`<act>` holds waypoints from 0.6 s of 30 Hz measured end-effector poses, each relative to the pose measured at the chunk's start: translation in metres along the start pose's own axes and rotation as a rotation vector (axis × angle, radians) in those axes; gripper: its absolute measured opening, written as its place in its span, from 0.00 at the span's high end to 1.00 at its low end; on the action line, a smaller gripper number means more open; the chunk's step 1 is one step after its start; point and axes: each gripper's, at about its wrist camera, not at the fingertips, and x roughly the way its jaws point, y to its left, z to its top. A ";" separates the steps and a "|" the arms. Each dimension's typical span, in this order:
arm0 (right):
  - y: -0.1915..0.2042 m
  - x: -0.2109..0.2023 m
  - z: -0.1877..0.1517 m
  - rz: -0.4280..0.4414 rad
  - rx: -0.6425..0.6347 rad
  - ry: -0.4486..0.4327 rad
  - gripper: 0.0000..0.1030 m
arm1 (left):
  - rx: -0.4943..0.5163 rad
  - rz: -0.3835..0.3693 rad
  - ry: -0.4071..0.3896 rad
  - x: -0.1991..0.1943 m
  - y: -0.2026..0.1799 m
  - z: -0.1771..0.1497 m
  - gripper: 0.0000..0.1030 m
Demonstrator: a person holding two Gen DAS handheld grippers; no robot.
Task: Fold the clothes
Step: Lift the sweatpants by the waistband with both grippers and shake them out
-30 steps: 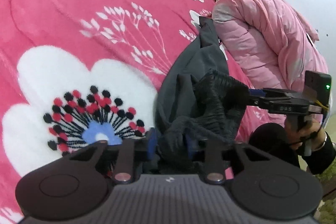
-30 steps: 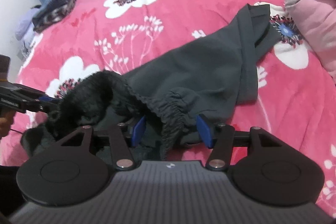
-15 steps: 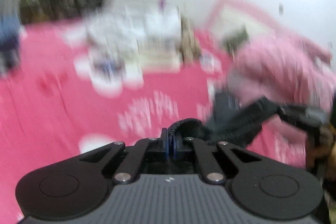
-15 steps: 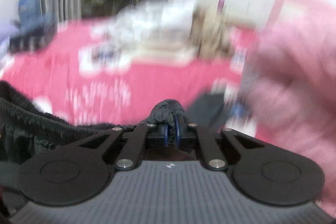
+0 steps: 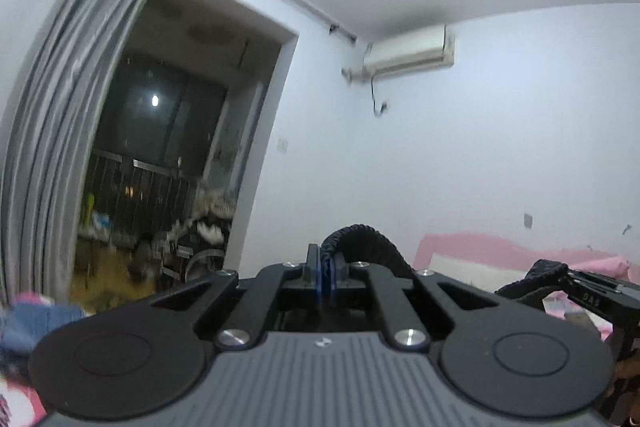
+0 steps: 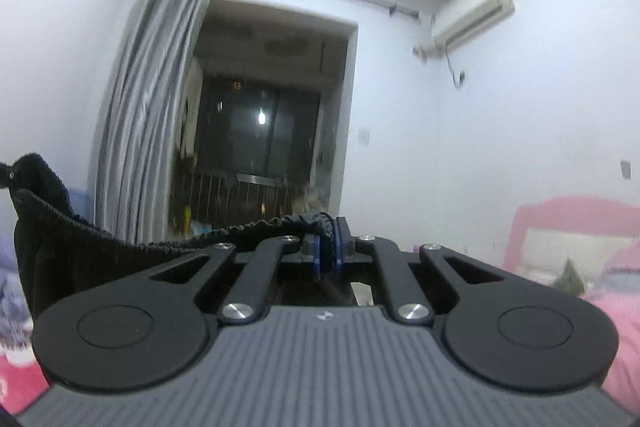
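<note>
- The dark trousers' elastic waistband (image 6: pixel 248 229) is pinched at two spots: one bunch sits between the blue pads of the right gripper (image 6: pixel 326 243), and from there the band runs off to the left of those jaws and dips in a shallow sag.
- The left gripper (image 5: pixel 326 267) has its jaws closed down narrow on another bunch of the same waistband (image 5: pixel 362 237), which arches up and to the right of the pads (the rest of the garment hangs below, out of sight).
- Both grippers point roughly level at the far wall, curtain (image 6: pixel 152 99) and dark doorway (image 5: pixel 180 131), so I judge this to be the lift-and-spread step.
- To do it well: draw the two grips apart until the sag goes, keep both at one height, and let the legs hang free before lowering.
- Lay it flat on the pink bed (image 6: pixel 16 383) below the jaws, hems first.
- Risk: thick gathered elastic may slip from narrow pads; avoid jerks.
</note>
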 end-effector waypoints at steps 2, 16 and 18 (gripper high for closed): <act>-0.004 -0.005 0.013 0.013 0.017 -0.027 0.95 | 0.018 0.010 -0.029 -0.009 -0.007 0.010 0.96; -0.011 -0.064 0.077 0.121 0.081 -0.163 0.95 | 0.044 -0.010 -0.223 -0.080 -0.059 0.064 0.96; -0.012 -0.066 0.080 0.134 0.097 -0.171 0.95 | 0.046 -0.018 -0.236 -0.084 -0.064 0.068 0.96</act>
